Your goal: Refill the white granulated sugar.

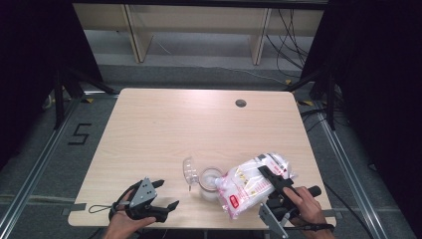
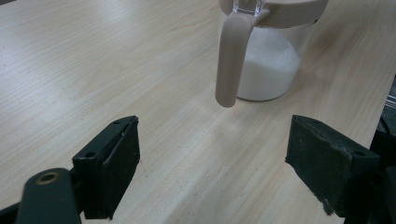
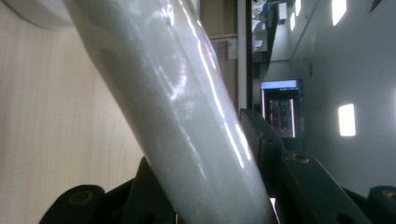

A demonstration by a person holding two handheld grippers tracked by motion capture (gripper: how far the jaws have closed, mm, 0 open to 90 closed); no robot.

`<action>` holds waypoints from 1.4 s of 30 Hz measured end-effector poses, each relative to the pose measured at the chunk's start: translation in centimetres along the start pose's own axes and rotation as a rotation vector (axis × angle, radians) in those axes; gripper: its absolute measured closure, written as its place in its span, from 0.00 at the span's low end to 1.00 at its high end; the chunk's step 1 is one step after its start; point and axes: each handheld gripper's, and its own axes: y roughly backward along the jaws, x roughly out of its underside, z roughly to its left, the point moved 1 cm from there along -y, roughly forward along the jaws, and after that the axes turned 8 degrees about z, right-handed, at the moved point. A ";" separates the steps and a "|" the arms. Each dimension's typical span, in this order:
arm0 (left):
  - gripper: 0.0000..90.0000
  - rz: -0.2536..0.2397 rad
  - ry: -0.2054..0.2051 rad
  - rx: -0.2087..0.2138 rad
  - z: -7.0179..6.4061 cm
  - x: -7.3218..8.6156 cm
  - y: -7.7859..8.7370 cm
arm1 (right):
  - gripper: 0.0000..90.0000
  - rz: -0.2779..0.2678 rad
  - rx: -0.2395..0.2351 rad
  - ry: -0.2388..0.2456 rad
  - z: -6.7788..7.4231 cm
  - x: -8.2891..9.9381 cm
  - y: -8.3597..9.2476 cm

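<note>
White grains already sit in the bottom of the jar [image 1: 210, 183], which stands low and centre in the high view, near the front edge of the tabletop [image 1: 164, 124]. My right gripper [image 1: 276, 183] has its jaws clamped on the bag [image 1: 251, 185], tipped so its mouth leans toward the jar's rim from the right; whether grains are running just now I cannot tell. In the right gripper view the bag [image 3: 182, 121] runs as a pale glossy band up between my two jaws, pinched from both sides.

The jar's clear lid [image 1: 189, 170] is flipped up at its upper left. In the left gripper view the jar [image 2: 271, 60] stands at the top of the frame with a beige handle [image 2: 232, 60] hanging down its near side, the white fill lying low inside it.

My left gripper [image 1: 160, 195] rests at the lower left of the high view, jaws wide apart and holding nothing, well short of the jar.

I judge this the pouring step, with the jar only part filled. Next I would need to keep the bag's mouth over the opening, tilt it gently so nothing spills, and perhaps bring the left jaws up to steady the jar by its handle.
</note>
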 end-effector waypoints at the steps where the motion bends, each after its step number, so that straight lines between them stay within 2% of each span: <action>1: 0.19 0.008 -0.009 -0.002 0.1 0.0 0.1 | 0.76 -0.004 -0.005 -0.036 0.3 0.1 -0.1; 2: 0.19 0.008 -0.009 -0.002 0.1 0.0 0.1 | 0.77 -0.010 0.000 -0.005 0.1 0.1 -0.2; 3: 0.19 0.008 -0.009 -0.003 0.1 0.0 0.0 | 0.77 -0.019 0.004 0.004 0.0 0.1 -0.2; 6: 0.19 0.000 -0.009 -0.007 0.0 0.0 0.0 | 0.77 -0.022 0.000 -0.017 0.0 0.1 -0.2; 7: 0.19 -0.001 -0.003 -0.003 0.0 0.0 0.0 | 0.77 -0.019 -0.007 -0.035 0.1 0.2 -0.1; 8: 0.19 0.000 -0.010 -0.006 0.1 0.0 0.0 | 0.77 -0.022 -0.012 -0.076 0.2 0.2 -0.1; 9: 0.19 0.001 -0.001 -0.001 0.0 0.0 0.0 | 0.78 -0.022 -0.015 -0.083 0.3 0.3 -0.1; 10: 0.19 0.000 -0.001 -0.002 0.0 0.0 0.0 | 0.78 -0.024 -0.001 -0.037 -0.2 0.2 0.0; 13: 0.19 0.000 -0.005 -0.003 0.0 0.0 0.0 | 0.78 -0.026 -0.007 -0.045 -0.1 0.2 -0.1; 14: 0.19 0.004 -0.010 -0.003 0.1 0.0 0.1 | 0.78 -0.027 -0.024 -0.122 0.5 0.3 -0.2; 15: 0.19 0.010 -0.016 -0.011 0.1 0.0 0.1 | 0.78 -0.018 -0.025 -0.116 0.4 0.3 -0.2; 16: 0.19 0.007 -0.016 -0.009 0.1 0.0 0.1 | 0.78 -0.032 -0.009 -0.063 0.0 0.2 -0.2; 18: 0.19 0.008 -0.017 -0.008 0.1 0.0 0.1 | 0.78 -0.028 -0.036 -0.122 0.4 0.3 -0.2; 19: 0.19 0.004 -0.017 -0.005 0.1 0.0 0.1 | 0.79 -0.033 -0.028 -0.090 0.3 0.3 -0.3; 20: 0.19 0.007 -0.020 -0.006 0.1 0.0 0.1 | 0.79 -0.029 -0.036 -0.130 0.6 0.3 -0.3; 21: 0.19 0.009 -0.013 -0.008 0.1 0.0 0.1 | 0.79 -0.030 -0.037 -0.123 0.5 0.3 -0.3; 22: 0.19 0.005 -0.020 -0.007 0.1 0.0 0.1 | 0.79 -0.041 -0.037 -0.091 0.3 0.3 -0.4; 23: 0.19 0.000 -0.010 -0.003 0.1 0.0 0.1 | 0.79 -0.042 -0.046 -0.151 0.7 0.4 -0.5; 24: 0.19 0.000 -0.009 -0.003 0.1 0.0 0.1 | 0.79 -0.036 -0.079 -0.179 0.8 0.4 -0.4; 25: 0.19 0.002 -0.011 -0.004 0.1 0.0 0.1 | 0.79 -0.068 -0.046 -0.128 0.4 0.4 -0.6; 26: 0.19 0.009 -0.015 -0.010 0.1 0.0 0.1 | 0.79 -0.054 -0.041 -0.184 0.6 0.5 -0.5; 27: 0.19 0.009 -0.017 -0.009 0.1 0.0 0.1 | 0.79 -0.073 -0.045 -0.127 0.1 0.5 -0.6; 28: 0.19 0.008 -0.019 -0.008 0.1 0.0 0.1 | 0.79 -0.068 -0.075 -0.233 0.7 0.7 -0.6; 29: 0.19 0.005 -0.032 -0.008 0.1 -0.1 0.2 | 0.79 -0.071 -0.077 -0.228 0.4 0.8 -0.6; 30: 0.19 0.005 -0.023 -0.008 0.1 -0.1 0.1 | 0.79 -0.085 -0.089 -0.298 0.7 1.0 -0.7; 31: 0.19 0.003 -0.011 -0.006 0.0 0.0 0.1 | 0.80 -0.089 -0.100 -0.320 0.7 1.1 -0.8; 32: 0.19 0.010 -0.020 -0.012 0.1 0.0 0.1 | 0.80 -0.101 -0.103 -0.307 0.4 1.3 -0.9; 33: 0.19 0.002 -0.014 -0.005 0.0 0.0 0.0 | 0.80 -0.105 -0.118 -0.368 0.7 1.4 -1.1; 34: 0.19 0.003 -0.024 -0.006 0.1 0.0 0.1 | 0.80 -0.117 -0.102 -0.356 0.4 1.6 -1.3; 35: 0.19 0.004 -0.013 -0.007 0.0 0.0 0.1 | 0.81 -0.110 -0.124 -0.425 0.7 1.7 -1.3; 37: 0.19 0.008 -0.011 -0.008 0.0 0.0 0.1 | 0.81 -0.130 -0.145 -0.512 0.8 2.3 -1.9; 38: 0.19 0.008 -0.011 -0.007 0.0 0.0 0.1 | 0.82 -0.140 -0.164 -0.571 0.8 2.6 -2.0; 41: 0.19 0.004 -0.038 -0.005 0.2 -0.1 0.1 | 0.86 -0.170 -0.180 -0.687 0.7 3.2 -2.6; 42: 0.19 0.002 -0.025 -0.007 0.1 0.0 0.1 | 0.86 -0.162 -0.189 -0.693 0.8 3.4 -2.8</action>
